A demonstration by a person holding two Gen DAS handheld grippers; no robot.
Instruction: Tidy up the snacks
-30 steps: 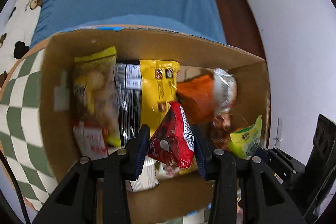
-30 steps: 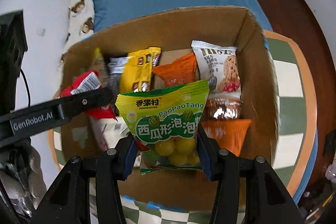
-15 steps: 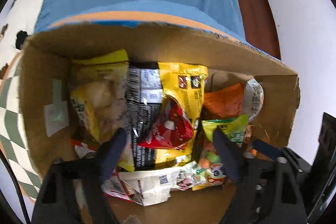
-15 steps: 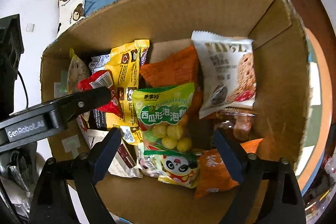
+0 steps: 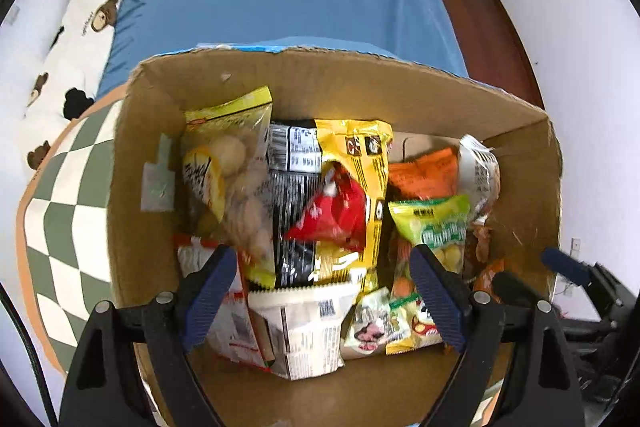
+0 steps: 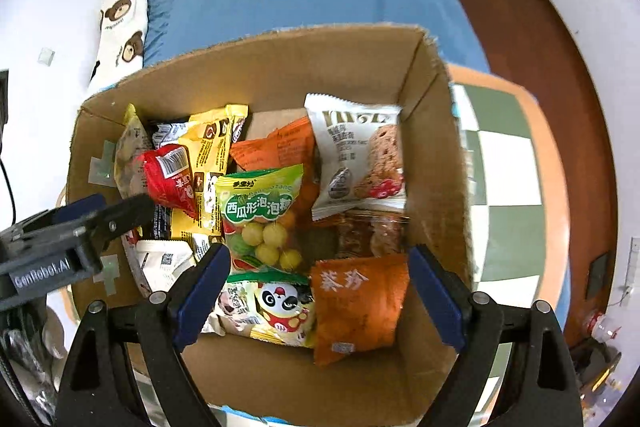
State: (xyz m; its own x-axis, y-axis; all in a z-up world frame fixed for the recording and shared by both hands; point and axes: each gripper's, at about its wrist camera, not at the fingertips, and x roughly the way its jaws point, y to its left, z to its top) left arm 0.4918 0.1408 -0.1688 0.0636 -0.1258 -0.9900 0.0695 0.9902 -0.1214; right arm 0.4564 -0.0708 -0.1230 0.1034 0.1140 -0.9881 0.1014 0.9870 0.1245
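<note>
Both tools hang above an open cardboard box [image 6: 436, 155] with their fingers spread wide and nothing between them, and every packet in view already lies inside it, so the sorting looks mostly or wholly done; whether more snacks wait outside the box cannot be told from either view. The left gripper [image 5: 320, 291] is empty: just beyond its left finger [image 5: 208, 287] lies a clear bag of pale round pieces [image 5: 236, 187] with a yellow header, lumpy and crinkled; ahead of the gap between the fingers, a glossy black packet [image 5: 292, 179] and a long yellow wrapper [image 5: 360, 163] lie side by side, with a small red foil sachet [image 5: 336, 215] resting puffed and creased on top of them; nearest the gap is a flat white pouch [image 5: 308, 327] with a serrated edge. The right gripper [image 6: 316, 291] is empty too: just beyond its left finger [image 6: 200, 287] a green bag of round yellow candies [image 6: 260, 211] lies slack over the heap, its lower half see-through; between the fingers sit a small panda-printed packet [image 6: 276, 307] and, to its right, a matte orange pillow pack [image 6: 356, 303]; ahead of the right finger [image 6: 436, 299] a white biscuit wrapper [image 6: 356, 151] leans toward the box's right wall, with another orange pack [image 6: 276, 147] just to its left. The box is plain corrugated board with ragged top edges, standing on a green-and-white checked surface [image 6: 504, 155].
</note>
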